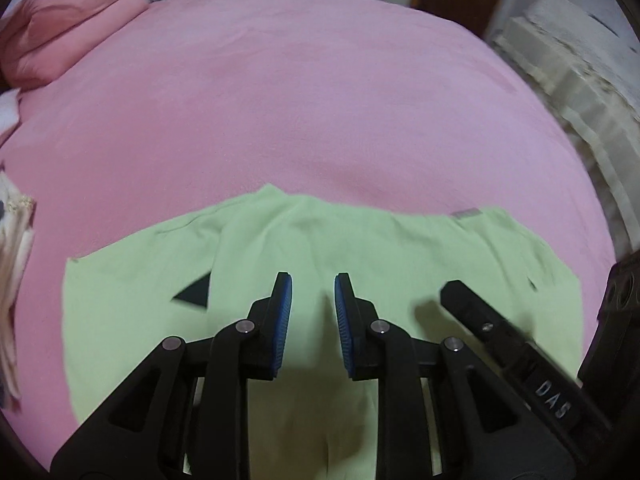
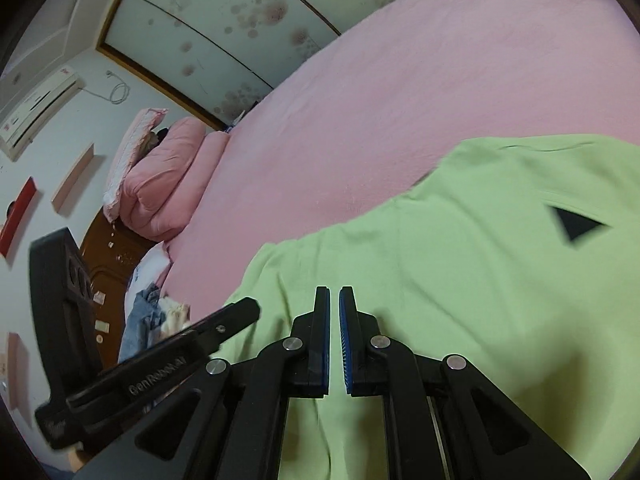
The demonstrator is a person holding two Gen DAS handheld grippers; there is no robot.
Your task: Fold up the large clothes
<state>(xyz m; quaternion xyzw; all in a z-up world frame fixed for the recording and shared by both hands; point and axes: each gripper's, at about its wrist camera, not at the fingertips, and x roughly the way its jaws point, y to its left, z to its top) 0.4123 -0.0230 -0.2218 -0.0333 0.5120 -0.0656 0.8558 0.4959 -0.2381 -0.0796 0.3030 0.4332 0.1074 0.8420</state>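
Note:
A light green garment point(image 1: 280, 248) with a black triangle mark point(image 1: 194, 293) lies spread on the pink bed point(image 1: 300, 100). My left gripper point(image 1: 313, 280) is open and empty, just above the garment's middle. The other gripper's finger point(image 1: 472, 308) shows at its right. In the right wrist view the same garment point(image 2: 460, 280) fills the lower right, with the triangle point(image 2: 578, 226) on it. My right gripper point(image 2: 334, 294) is over the garment's left part, jaws nearly together with a thin gap and nothing between them. The left gripper's finger point(image 2: 224, 320) shows at its left.
A folded pink quilt and pillow point(image 2: 160, 184) sit at the head of the bed. A heap of other clothes point(image 2: 148, 316) lies at the bed's edge. Wardrobe doors point(image 2: 224, 20) stand behind. A white fabric bundle point(image 1: 580, 80) lies beyond the right side.

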